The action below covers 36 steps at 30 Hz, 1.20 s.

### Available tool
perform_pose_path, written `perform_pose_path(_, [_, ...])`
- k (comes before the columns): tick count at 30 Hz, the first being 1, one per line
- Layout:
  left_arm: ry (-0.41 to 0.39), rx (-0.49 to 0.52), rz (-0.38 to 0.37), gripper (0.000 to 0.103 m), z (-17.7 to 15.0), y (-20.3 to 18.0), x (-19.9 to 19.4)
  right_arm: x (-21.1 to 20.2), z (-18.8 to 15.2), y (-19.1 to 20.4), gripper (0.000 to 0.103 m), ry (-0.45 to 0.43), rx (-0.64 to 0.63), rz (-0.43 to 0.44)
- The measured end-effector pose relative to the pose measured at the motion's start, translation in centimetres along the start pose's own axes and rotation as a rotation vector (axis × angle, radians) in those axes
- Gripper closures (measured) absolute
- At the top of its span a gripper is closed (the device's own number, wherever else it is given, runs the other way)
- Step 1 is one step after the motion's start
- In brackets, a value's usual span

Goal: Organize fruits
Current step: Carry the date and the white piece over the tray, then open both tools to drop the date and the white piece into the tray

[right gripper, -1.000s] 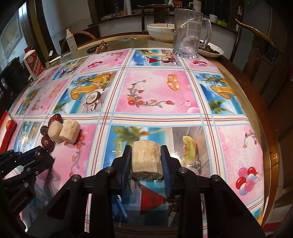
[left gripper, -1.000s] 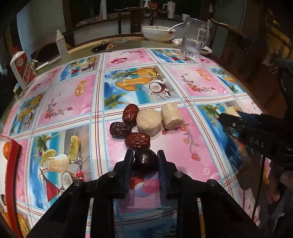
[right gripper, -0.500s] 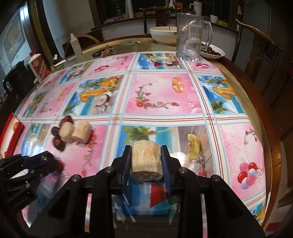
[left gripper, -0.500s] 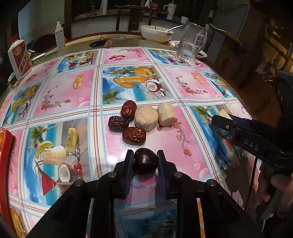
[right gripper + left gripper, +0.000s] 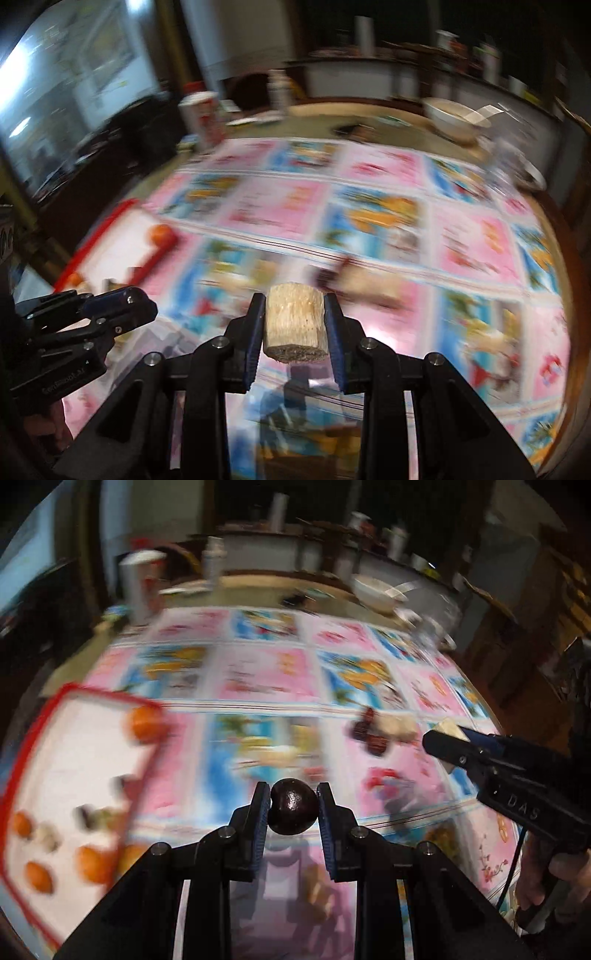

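The tablecloth (image 5: 266,679) fills both views, badly blurred. A red-rimmed tray (image 5: 70,698) with orange fruits sits at the left of the left view and looks like the goal. A small pile (image 5: 380,731) of dates and pale pieces lies right of centre. The right gripper (image 5: 295,321) is clamped on a pale chunk (image 5: 295,317), bottom centre; the left gripper (image 5: 291,806) pinches a dark date (image 5: 293,806). Best to slow down, steady over bare tray, lower, then let go beside like fruit.
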<state>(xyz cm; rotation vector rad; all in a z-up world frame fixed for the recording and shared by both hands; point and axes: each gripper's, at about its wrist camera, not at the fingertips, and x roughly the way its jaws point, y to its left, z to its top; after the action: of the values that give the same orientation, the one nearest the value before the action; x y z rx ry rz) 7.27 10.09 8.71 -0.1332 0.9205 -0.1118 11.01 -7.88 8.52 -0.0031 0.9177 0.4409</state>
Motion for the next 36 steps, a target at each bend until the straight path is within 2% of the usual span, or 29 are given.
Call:
perform_pose_path(3, [-0.029,-0.068,0.072,0.078,-0.8,5.0,-3.0,1.0,1.4,5.8,0.07,-0.005,-0.091,0.079])
perform_pose_path(8, [-0.028,-0.194,0.161,0.078,-2.3,12.5,-5.1,5.0,3.0,15.8,0.07,0.018,-0.221,0.224])
perform_pose_path(13, [0.011,-0.252,0.182,0.078,-3.5,17.0,-3.7,10.7,4.1,22.2,0.07,0.066,-0.286,0.252])
perform_pose_path(16, [0.027,-0.266,0.163,0.078,-3.8,18.0,-2.8,13.7,4.3,24.2,0.069,0.099,-0.305,0.236])
perform_pose_path(19, [0.041,-0.25,0.154,0.078,-3.9,18.0,-2.0,15.4,4.1,24.6,0.069,0.125,-0.313,0.215])
perform_pose_path(25, [0.073,-0.251,0.136,0.078,-4.6,18.5,-0.9,16.8,3.7,24.5,0.07,0.162,-0.313,0.185])
perform_pose_path(31, [0.083,-0.191,0.149,0.076,-4.6,17.8,-0.5,17.8,3.4,23.9,0.069,0.198,-0.307,0.177])
perform_pose_path(33, [0.07,-0.177,0.161,0.059,-4.5,17.6,-0.6,18.0,3.3,23.7,0.067,0.212,-0.303,0.185])
perform_pose_path(34, [0.071,-0.174,0.187,0.051,-4.4,17.5,-0.4,18.0,3.3,23.8,0.058,0.221,-0.309,0.2])
perform_pose_path(35, [0.072,-0.179,0.229,0.033,-4.4,17.7,-0.4,17.9,3.2,23.8,0.049,0.217,-0.316,0.195])
perform_pose_path(36, [0.073,-0.194,0.252,0.021,-4.4,18.1,-0.5,17.6,3.2,23.8,0.034,0.207,-0.32,0.182])
